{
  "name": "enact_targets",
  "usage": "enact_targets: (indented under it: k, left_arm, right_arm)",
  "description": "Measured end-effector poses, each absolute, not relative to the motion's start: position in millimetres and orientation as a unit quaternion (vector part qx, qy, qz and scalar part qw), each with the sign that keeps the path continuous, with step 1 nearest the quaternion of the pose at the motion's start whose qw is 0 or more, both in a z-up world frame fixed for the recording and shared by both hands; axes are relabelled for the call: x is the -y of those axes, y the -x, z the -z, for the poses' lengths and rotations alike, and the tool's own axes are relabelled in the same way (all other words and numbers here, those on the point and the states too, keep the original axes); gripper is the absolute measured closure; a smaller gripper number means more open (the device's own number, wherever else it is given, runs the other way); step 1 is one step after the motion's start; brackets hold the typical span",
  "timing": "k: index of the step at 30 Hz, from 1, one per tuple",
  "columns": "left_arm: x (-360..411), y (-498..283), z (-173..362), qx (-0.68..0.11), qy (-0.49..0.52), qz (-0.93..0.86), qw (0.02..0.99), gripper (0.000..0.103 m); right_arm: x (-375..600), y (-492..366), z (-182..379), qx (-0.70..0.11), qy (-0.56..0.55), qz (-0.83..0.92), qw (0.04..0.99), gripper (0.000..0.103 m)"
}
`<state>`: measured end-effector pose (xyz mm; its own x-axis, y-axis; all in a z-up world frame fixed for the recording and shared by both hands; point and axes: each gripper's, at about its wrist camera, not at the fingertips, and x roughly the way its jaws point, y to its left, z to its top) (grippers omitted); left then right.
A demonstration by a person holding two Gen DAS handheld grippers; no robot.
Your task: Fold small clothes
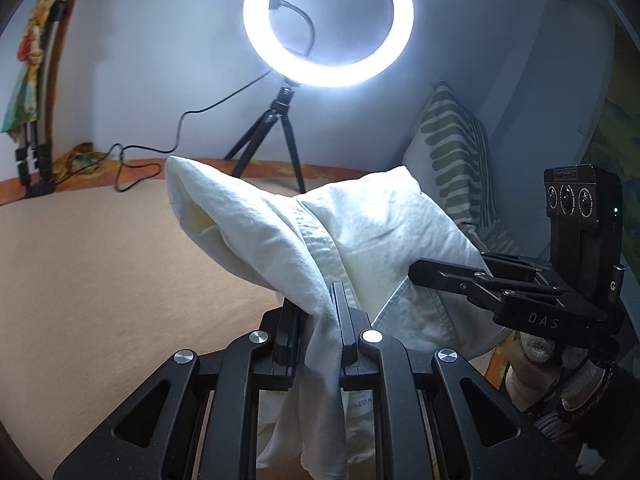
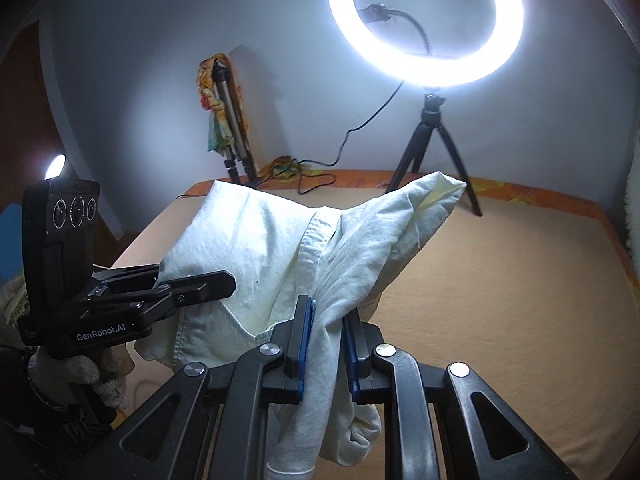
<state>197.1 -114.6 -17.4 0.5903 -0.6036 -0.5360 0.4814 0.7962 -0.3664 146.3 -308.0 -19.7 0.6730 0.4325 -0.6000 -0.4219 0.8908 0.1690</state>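
L gripper (image 1: 316, 320) & R gripper (image 2: 328, 332) both clamped on white garment (image 1: 360, 240), lifted over bed (image 1: 100, 260); mid-fold, next lay flat.

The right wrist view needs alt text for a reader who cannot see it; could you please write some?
The right gripper pinches a bunched white garment above a tan bed surface, while the left gripper grips the cloth's other side. Behind, a lit ring light stands on a tripod against the wall.

The garment (image 1: 360, 240) hides the right gripper's (image 1: 412, 276) tips; its lower hem runs off the bottom edge. The label (image 1: 360, 404) print looks unreadable, perhaps reversed.
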Motion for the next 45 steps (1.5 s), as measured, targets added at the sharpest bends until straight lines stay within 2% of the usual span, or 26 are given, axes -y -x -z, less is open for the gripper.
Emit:
enact_targets:
  k: [17,34,37,38,39,40,41,43,45]
  left_arm:
    - [249,-282,34,-0.35,0.129,0.353,0.858,0.091]
    - [289,-328,70,-0.388,0.123,0.31,0.859,0.091]
    - [285,-329,77,-0.415,0.091,0.271,0.864,0.085]
    - [281,-329,80,-0.428,0.089,0.256,0.862,0.081]
    - [277,-330,84,-0.436,0.089,0.243,0.862,0.07]
    - [272,-331,86,-0.441,0.089,0.227,0.864,0.063]
    - [267,-330,87,-0.442,0.091,0.216,0.866,0.052]
    - [258,-326,86,-0.436,0.094,0.21,0.87,0.05]
    - [252,-321,81,-0.431,0.088,0.208,0.874,0.05]
  right_arm:
    - [441,-233,12,-0.328,0.005,-0.146,0.933,0.09]
    - [507,-307,57,-0.363,0.018,-0.078,0.928,0.09]
    - [515,-314,64,-0.377,0.026,-0.04,0.925,0.086]
    - [517,-317,67,-0.384,0.036,-0.018,0.922,0.084]
    - [518,-320,70,-0.392,0.046,0.004,0.919,0.081]
    - [520,-322,72,-0.397,0.053,0.02,0.916,0.073]
    - [521,-323,73,-0.401,0.055,0.033,0.914,0.069]
    - [524,-320,72,-0.401,0.049,0.042,0.914,0.067]
    - [525,-314,68,-0.396,0.046,0.045,0.916,0.061]
